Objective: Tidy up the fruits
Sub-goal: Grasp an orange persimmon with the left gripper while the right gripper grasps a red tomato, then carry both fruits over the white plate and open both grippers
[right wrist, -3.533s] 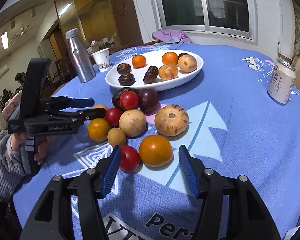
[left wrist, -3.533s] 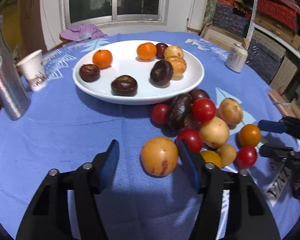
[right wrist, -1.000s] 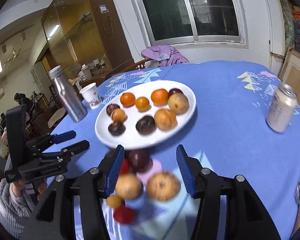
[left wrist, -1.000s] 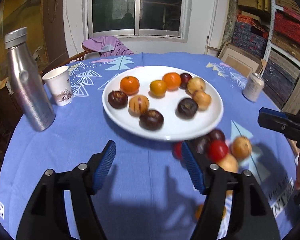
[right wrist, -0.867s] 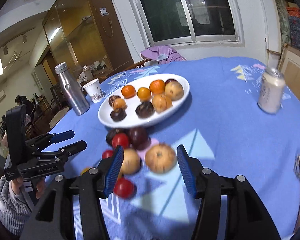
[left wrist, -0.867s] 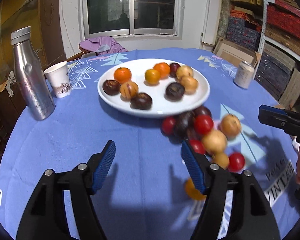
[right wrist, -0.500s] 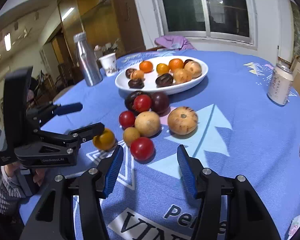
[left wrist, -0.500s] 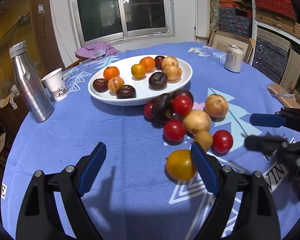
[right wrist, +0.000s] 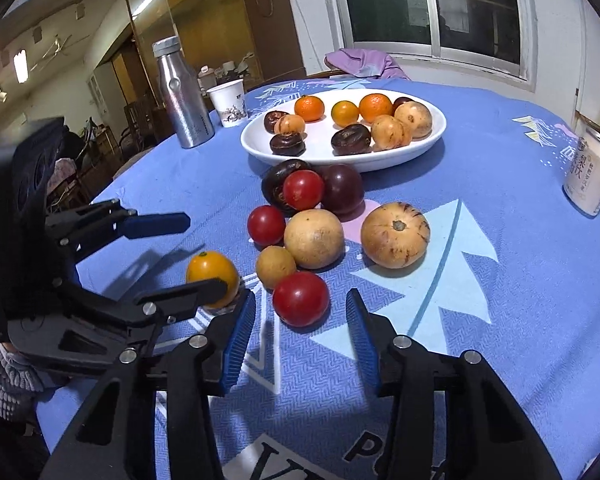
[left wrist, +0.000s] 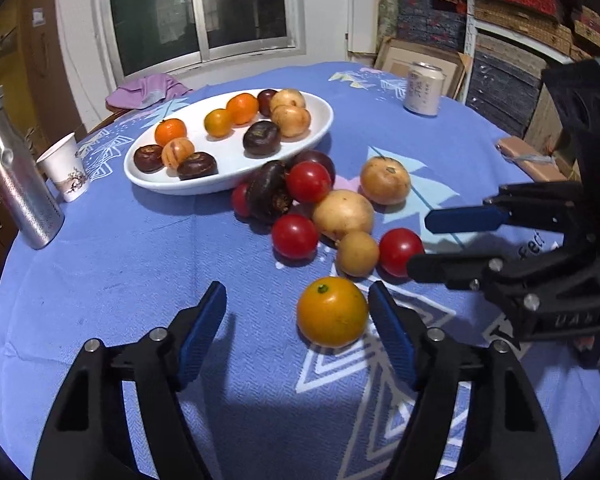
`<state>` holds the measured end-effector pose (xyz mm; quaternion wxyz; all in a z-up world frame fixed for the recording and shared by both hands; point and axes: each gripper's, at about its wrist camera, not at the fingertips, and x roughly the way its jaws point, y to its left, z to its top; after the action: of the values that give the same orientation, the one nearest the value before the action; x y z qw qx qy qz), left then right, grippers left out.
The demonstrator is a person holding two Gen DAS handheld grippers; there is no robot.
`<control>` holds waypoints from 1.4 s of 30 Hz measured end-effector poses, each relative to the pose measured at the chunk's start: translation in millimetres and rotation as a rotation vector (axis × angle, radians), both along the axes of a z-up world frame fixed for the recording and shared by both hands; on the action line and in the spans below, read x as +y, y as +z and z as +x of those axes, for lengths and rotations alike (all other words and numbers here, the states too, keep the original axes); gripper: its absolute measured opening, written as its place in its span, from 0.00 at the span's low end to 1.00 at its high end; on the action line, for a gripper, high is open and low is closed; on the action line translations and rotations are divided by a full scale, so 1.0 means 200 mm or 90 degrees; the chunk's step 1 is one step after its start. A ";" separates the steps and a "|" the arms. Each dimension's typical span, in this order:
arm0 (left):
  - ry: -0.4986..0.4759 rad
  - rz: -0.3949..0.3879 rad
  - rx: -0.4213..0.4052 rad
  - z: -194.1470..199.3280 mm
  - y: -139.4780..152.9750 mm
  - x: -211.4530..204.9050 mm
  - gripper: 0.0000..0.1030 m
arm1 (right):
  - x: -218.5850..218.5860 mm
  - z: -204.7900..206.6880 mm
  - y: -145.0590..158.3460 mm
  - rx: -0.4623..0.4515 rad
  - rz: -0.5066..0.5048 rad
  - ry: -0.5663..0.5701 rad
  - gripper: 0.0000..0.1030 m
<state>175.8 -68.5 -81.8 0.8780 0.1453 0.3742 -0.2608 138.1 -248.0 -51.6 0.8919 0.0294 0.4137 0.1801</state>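
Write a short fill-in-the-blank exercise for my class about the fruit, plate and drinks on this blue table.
1. The left tool has the loose ____ fruit between its fingers.
2. The right tool is lined up with a ____ tomato.
3. The white plate holds ____ fruits.
4. The paper cup stands beside the metal ____.

Missing words: orange; red; nine; bottle

glossy white plate (left wrist: 324,120), woven tablecloth (left wrist: 140,264)

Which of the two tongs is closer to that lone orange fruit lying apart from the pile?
Left. The left tongs straddle the orange fruit, closing. The right tongs sit beside it, closing around a red tomato.
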 end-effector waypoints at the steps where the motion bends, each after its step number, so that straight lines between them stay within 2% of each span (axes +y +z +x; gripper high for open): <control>1: -0.006 0.006 0.004 0.00 -0.01 -0.02 0.70 | 0.00 0.01 0.00 0.001 0.000 -0.002 0.46; 3: -0.026 0.029 0.017 0.00 -0.05 -0.07 0.69 | 0.01 0.02 -0.01 0.008 -0.003 0.000 0.46; 5: -0.047 0.041 0.028 0.01 -0.07 -0.10 0.63 | 0.02 0.04 -0.02 0.016 -0.001 0.006 0.46; 6: -0.053 0.036 0.031 0.01 -0.07 -0.11 0.56 | 0.02 0.04 -0.02 0.018 0.002 0.009 0.44; 7: -0.055 0.031 0.033 0.02 -0.07 -0.11 0.43 | 0.03 0.05 -0.02 0.020 0.004 0.010 0.43; 9: -0.053 0.013 0.047 0.04 -0.07 -0.10 0.36 | 0.04 0.06 -0.03 0.024 0.000 0.011 0.41; 13: -0.054 0.004 0.051 0.04 -0.07 -0.09 0.36 | 0.06 0.09 -0.05 0.034 0.004 0.013 0.38; 15: -0.053 0.004 0.049 0.03 -0.07 -0.09 0.36 | 0.06 0.09 -0.05 0.040 0.008 0.019 0.31; 20: -0.023 -0.012 0.025 0.03 -0.02 -0.02 0.36 | 0.04 0.07 -0.05 0.038 0.021 0.016 0.31; 23: 0.004 -0.014 0.005 0.08 0.05 0.03 0.36 | -0.01 0.05 0.01 0.009 0.035 -0.002 0.31; 26: 0.034 -0.023 -0.020 0.19 0.15 0.06 0.36 | -0.06 0.08 0.14 -0.025 0.049 -0.017 0.31; 30: 0.066 -0.044 -0.046 0.41 0.29 0.05 0.36 | -0.08 0.27 0.28 -0.052 0.043 -0.034 0.31; 33: 0.088 -0.042 -0.060 0.58 0.31 0.02 0.36 | -0.06 0.46 0.31 -0.056 0.037 -0.051 0.31; 37: 0.109 -0.040 -0.049 0.78 0.27 -0.02 0.36 | -0.03 0.73 0.26 -0.044 0.024 -0.073 0.31; 42: 0.123 -0.061 -0.004 0.96 0.17 -0.03 0.36 | -0.01 0.97 0.18 -0.021 0.013 -0.097 0.31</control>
<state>367.1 -73.7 -47.6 0.9061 0.0671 0.3708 -0.1925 332.2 -249.8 -16.4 0.9094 0.0667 0.3937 0.1160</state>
